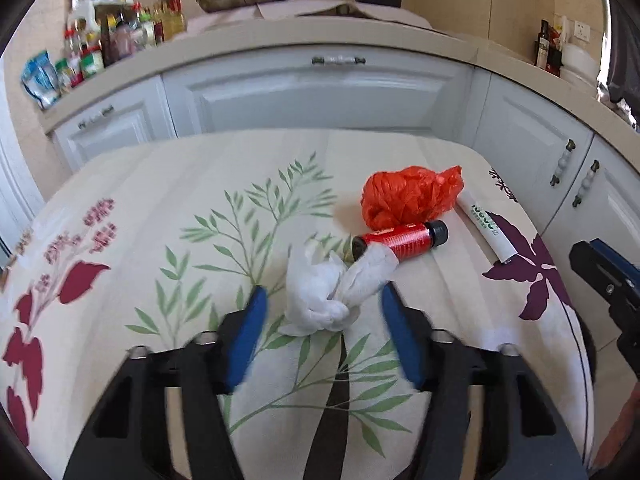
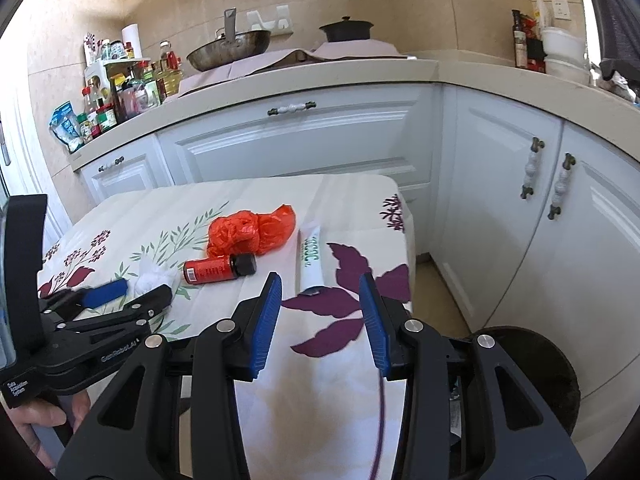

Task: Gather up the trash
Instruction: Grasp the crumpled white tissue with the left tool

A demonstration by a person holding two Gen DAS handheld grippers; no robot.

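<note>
Left gripper [image 1: 322,304]: jaws part-open, straddling crumpled tissue [image 1: 332,292], pads not touching; positioned for pickup. Tissue just beside red bottle [image 1: 400,240]. Right gripper [image 2: 320,284]: jaws part-open, empty, facing white tube [image 2: 310,258], likely 2nd target, beyond bottle from tissue.

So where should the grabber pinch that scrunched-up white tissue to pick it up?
Probably at the bunched knot low in the middle of the tissue, where it is thickest. The left gripper already straddles it from the near side, jaws open, one blue finger on each side. Its loose flap lies over the red bottle, so avoid that end.
</note>
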